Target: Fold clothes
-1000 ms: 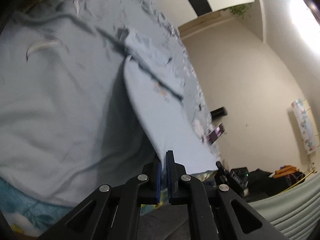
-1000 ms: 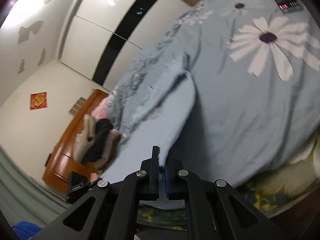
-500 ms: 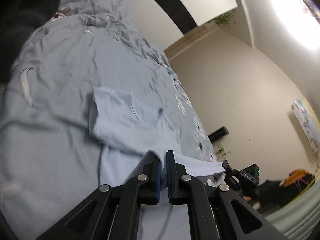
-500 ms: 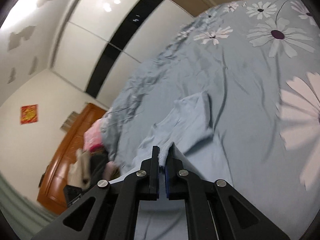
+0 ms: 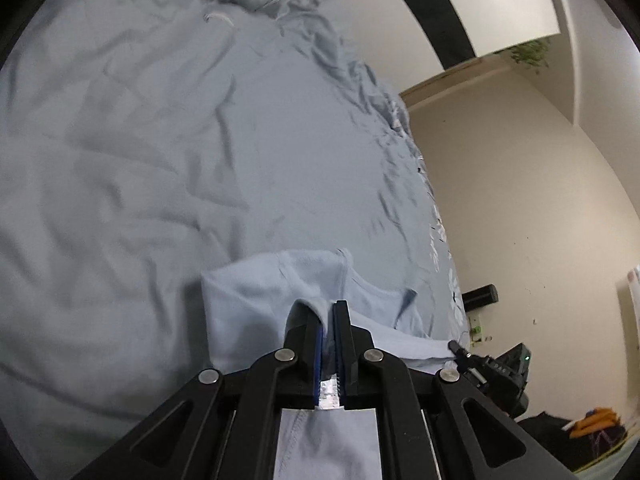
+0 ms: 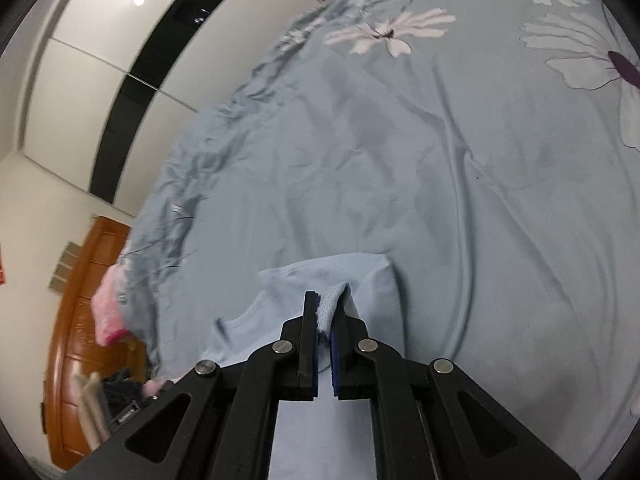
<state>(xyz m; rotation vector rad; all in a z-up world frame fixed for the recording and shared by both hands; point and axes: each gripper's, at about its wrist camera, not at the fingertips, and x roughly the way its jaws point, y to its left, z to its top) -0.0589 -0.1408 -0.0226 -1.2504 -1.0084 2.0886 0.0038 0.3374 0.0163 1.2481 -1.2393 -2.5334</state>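
Pale blue cotton, a shirt [image 5: 256, 304], now spread low on the bed [image 5: 168, 152], folded over itself with one layer doubled toward the near side. Flatter than half a second ago, when more of it hung lifted between the two grippers; a second ago stretched up in a long taut sheet.

Left gripper [image 5: 329, 312]: clamped on a bunched edge of the shirt, cloth pinched between the blue pads, hem and stitching visible just below the jaws. Right gripper [image 6: 324, 312]: likewise closed on a rolled fold of the shirt [image 6: 344, 276], fabric squeezed between the fingers at the tip.

Both grippers lower and closer to the bed than before, with the wrinkled blue bedsheet filling most of each view. Large white daisy prints [image 6: 384, 32] on the far right of the sheet in the right wrist view, seen farther off than a second ago.

Right gripper [image 5: 492, 368] also visible at the near right in the left wrist view, beside the shirt's near edge. Pink cloth [image 6: 108, 312] at the left edge of the bed, near the wooden cabinet [image 6: 80, 320]. White wardrobe doors with a black strip [image 6: 132, 80] behind the bed.
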